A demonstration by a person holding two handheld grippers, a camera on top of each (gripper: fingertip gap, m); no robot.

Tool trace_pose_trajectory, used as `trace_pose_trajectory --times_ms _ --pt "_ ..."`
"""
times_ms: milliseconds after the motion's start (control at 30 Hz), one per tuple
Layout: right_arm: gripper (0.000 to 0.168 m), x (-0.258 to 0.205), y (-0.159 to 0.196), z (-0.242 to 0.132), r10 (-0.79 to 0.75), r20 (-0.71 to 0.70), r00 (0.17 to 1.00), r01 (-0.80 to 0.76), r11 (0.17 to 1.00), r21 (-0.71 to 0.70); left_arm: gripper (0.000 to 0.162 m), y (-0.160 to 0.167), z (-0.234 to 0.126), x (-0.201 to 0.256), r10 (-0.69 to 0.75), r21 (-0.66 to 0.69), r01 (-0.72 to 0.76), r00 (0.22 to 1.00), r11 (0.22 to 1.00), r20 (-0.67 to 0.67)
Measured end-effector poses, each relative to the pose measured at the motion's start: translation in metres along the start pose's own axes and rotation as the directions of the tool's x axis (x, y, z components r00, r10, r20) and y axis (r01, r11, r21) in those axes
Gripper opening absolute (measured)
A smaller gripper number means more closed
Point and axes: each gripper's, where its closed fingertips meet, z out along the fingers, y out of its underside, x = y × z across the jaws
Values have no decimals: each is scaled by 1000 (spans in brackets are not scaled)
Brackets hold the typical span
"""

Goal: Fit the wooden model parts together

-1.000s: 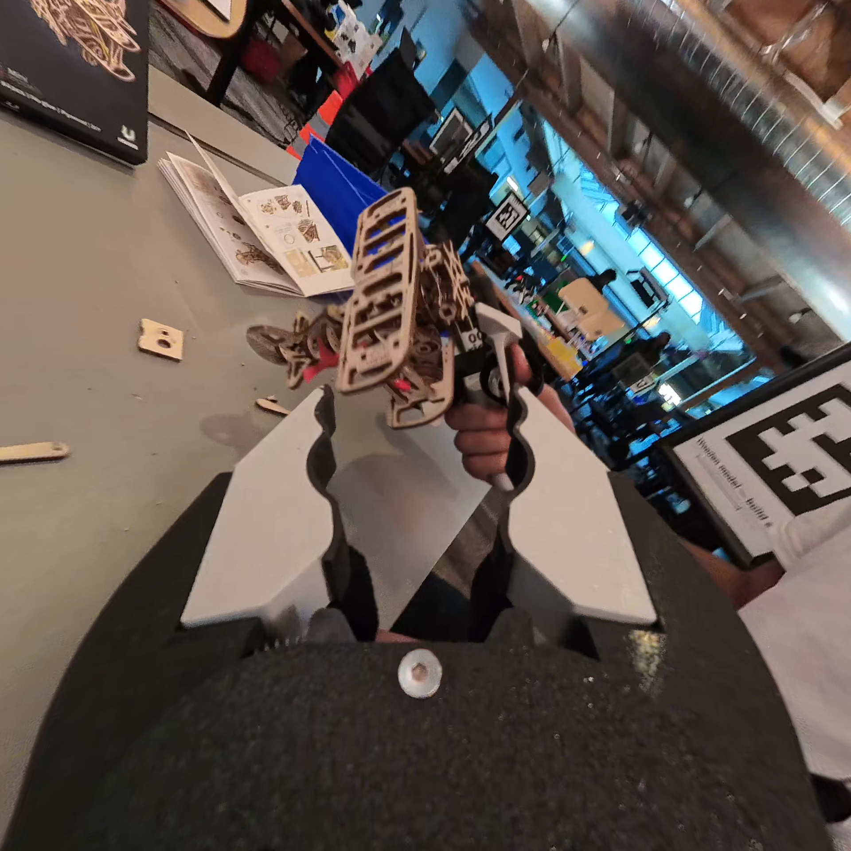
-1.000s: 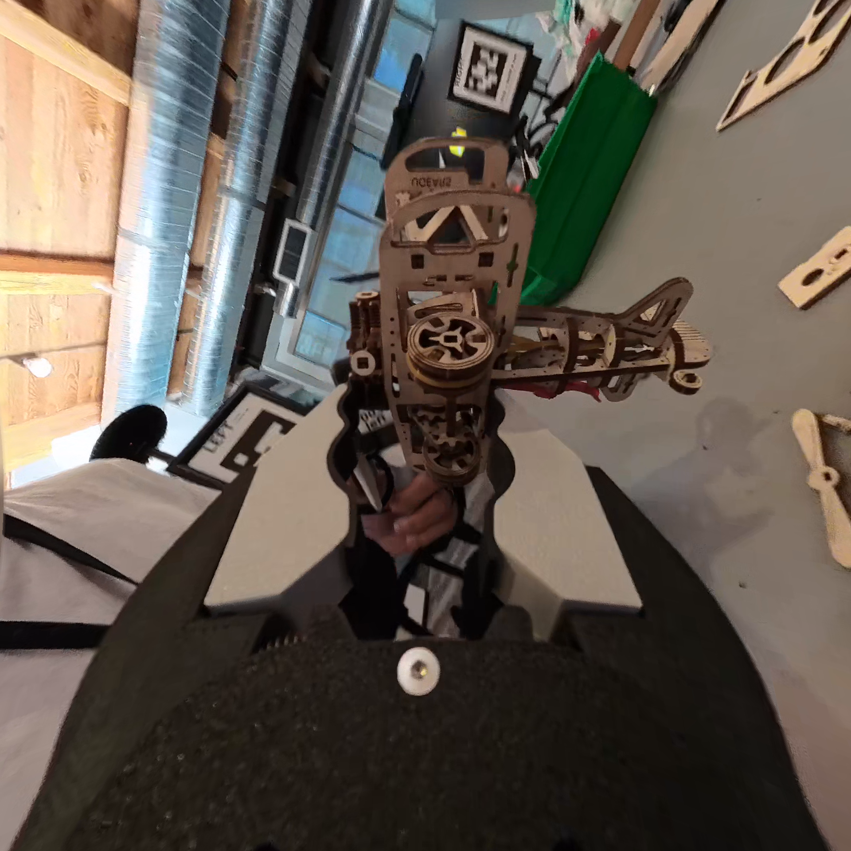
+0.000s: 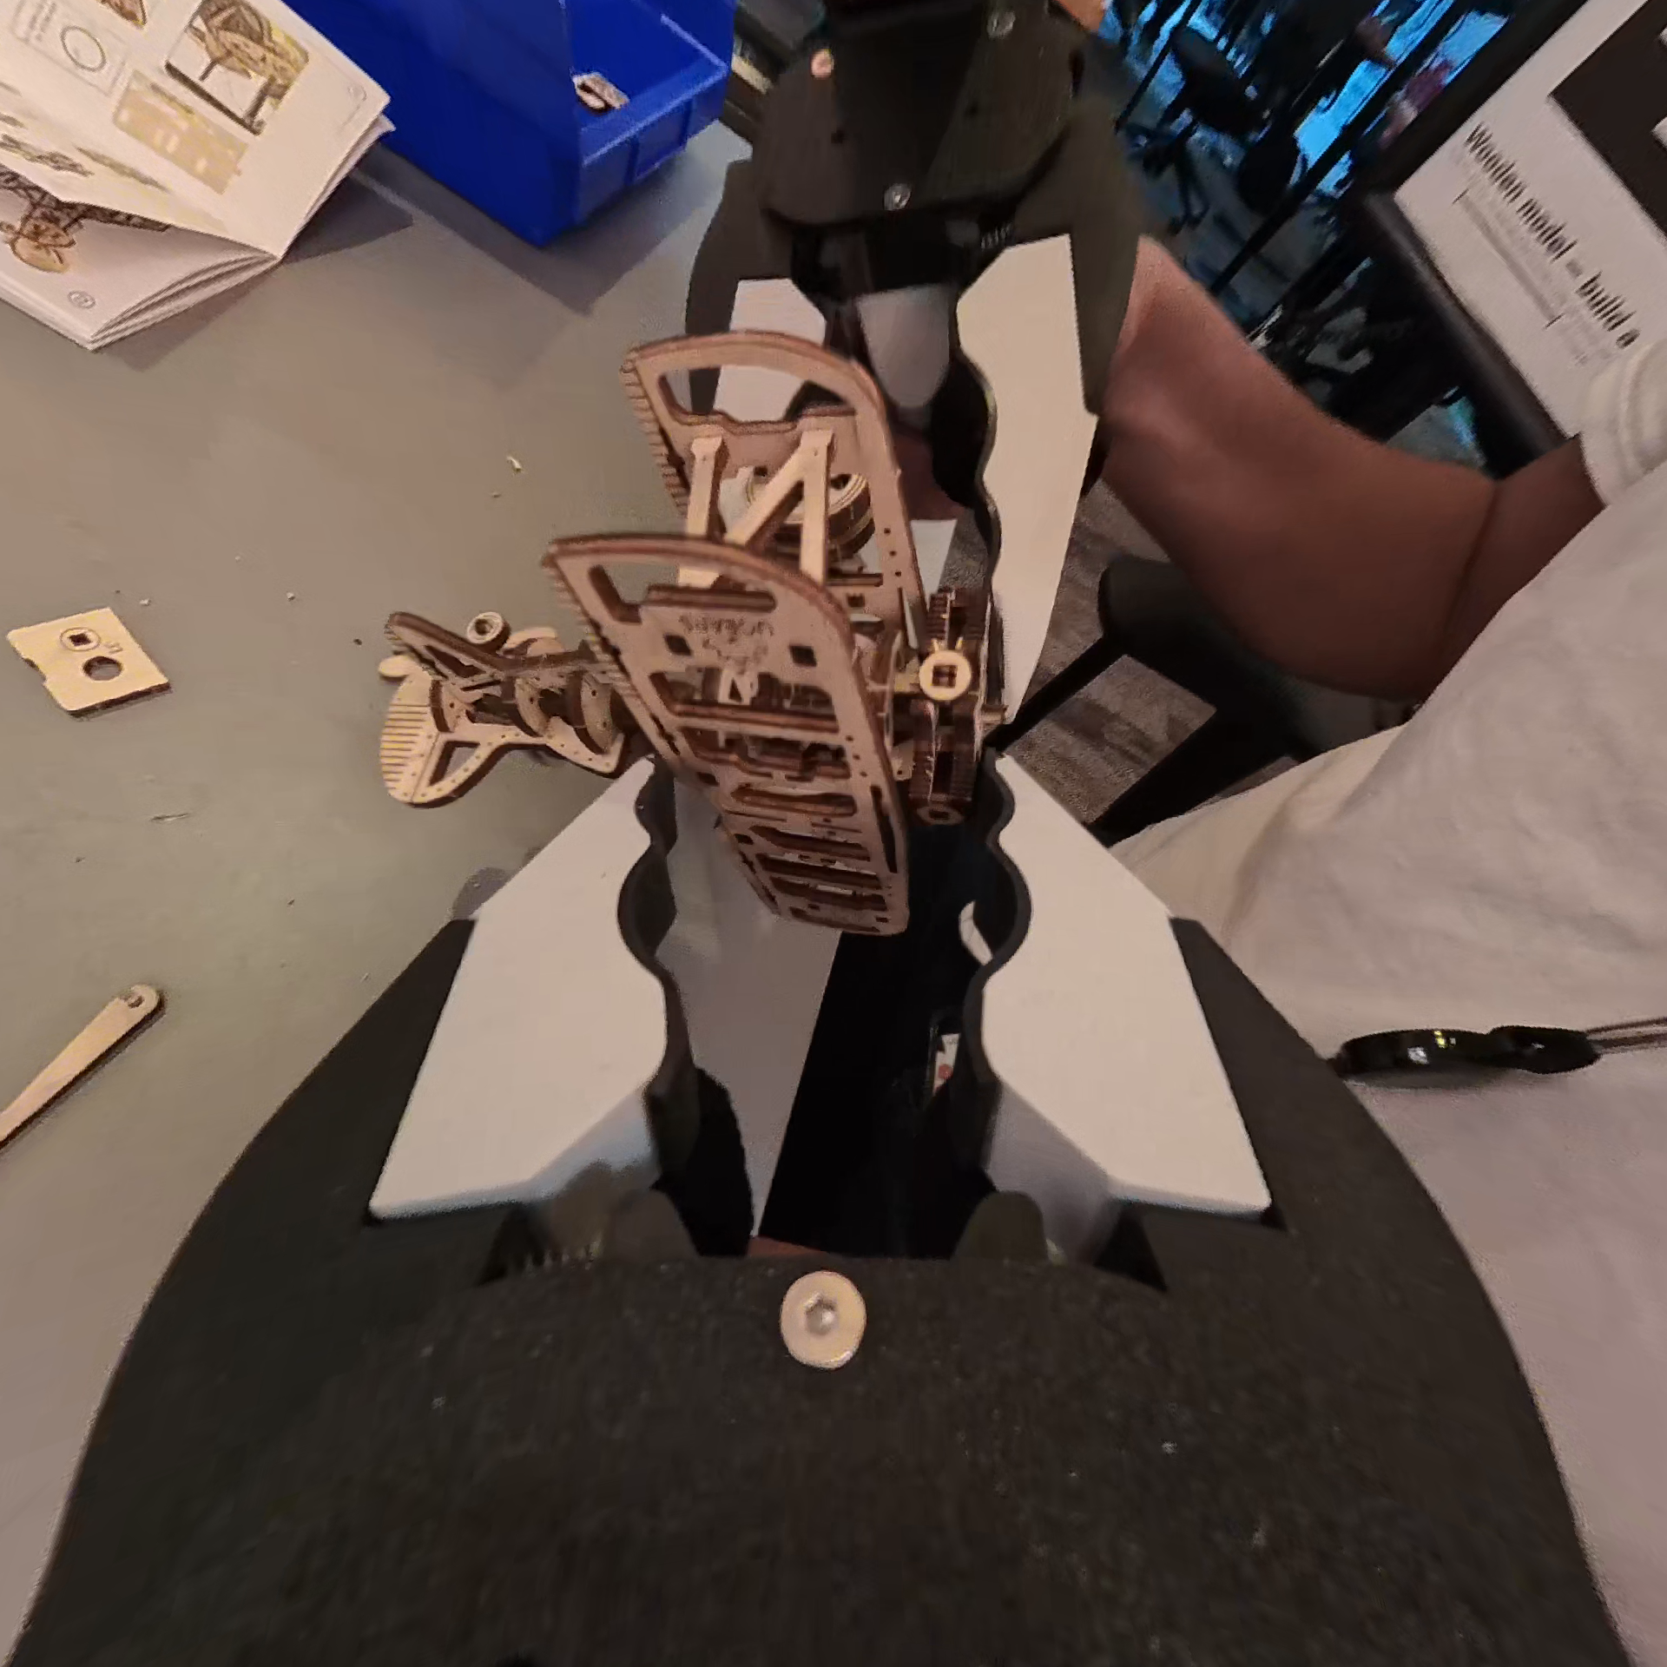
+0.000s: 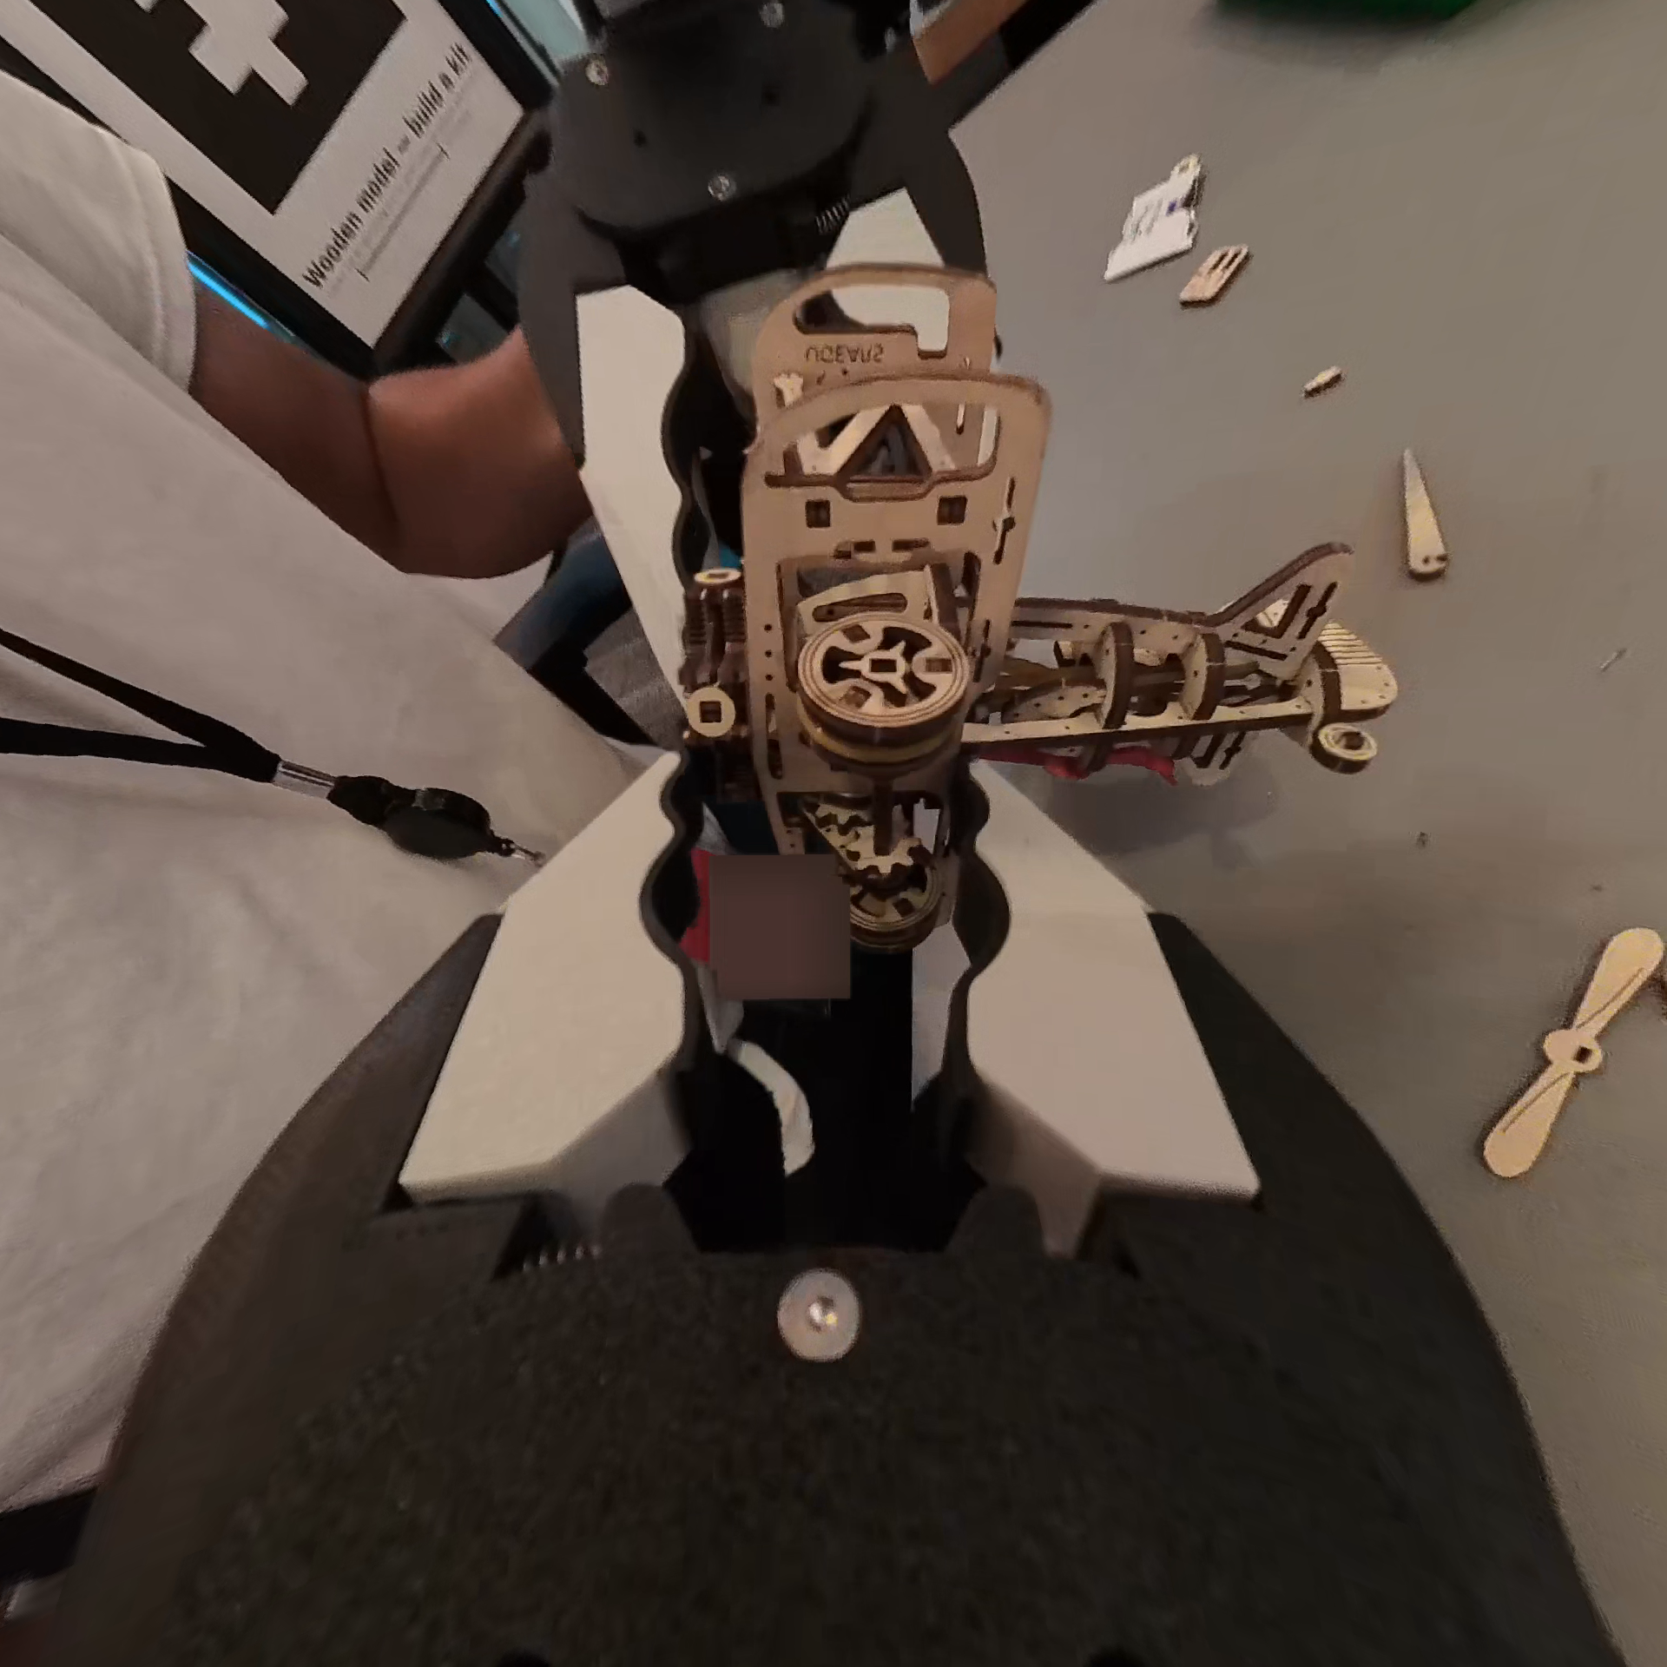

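A wooden biplane model [image 3: 776,686] hangs above the grey table [image 3: 271,505] between my two grippers, which face each other. My right gripper [image 4: 825,794] is shut on the model [image 4: 866,686] at the wheel end of the wings, with the tail pointing right. My left gripper [image 3: 825,794] is open, its fingers either side of the other wing end. A sliver of table shows between its left finger [image 3: 577,920] and the wing. The right gripper's black body [image 3: 902,135] shows beyond the model. The left gripper's body [image 4: 722,135] shows likewise.
Loose parts lie on the table: a propeller [image 4: 1574,1055], a pointed strip [image 4: 1423,532], a square plate [image 3: 90,658] and a stick [image 3: 72,1064]. A blue bin [image 3: 541,108] and an open booklet [image 3: 153,162] stand behind. A person's arm [image 3: 1308,541] and white shirt are close by. The tips of both grippers are at nearly the same place. The propeller [image 4: 1574,1055] is about equally far from each gripper, around 15 cm.
My left gripper has come up to the model, so the wing now lies between its fingers. Both views have tipped down toward the table. The right gripper still holds the model.
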Motion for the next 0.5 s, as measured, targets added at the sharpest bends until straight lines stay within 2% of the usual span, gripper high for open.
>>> trace_pose_trajectory --times_ms 100,200,300,400,500 --pt "55 4 3 1 -22 -36 999 20 998 -62 67 3 2 -5 26 -7 -25 999 1000 46" --pt "53 2 1 1 -51 -27 998 49 996 -75 71 -5 1 -5 35 65 -39 998 997 59" --pt "53 1 -6 -3 -75 -21 997 74 997 -26 72 -15 -3 -5 52 169 -71 992 983 112" --pt "53 1 -12 -6 -104 -24 994 104 994 28 79 -23 -9 -10 41 253 -89 981 963 189" --pt "53 -4 -19 -8 -132 -4 991 132 988 84 78 -32 -15 -6 38 346 -116 974 931 225"
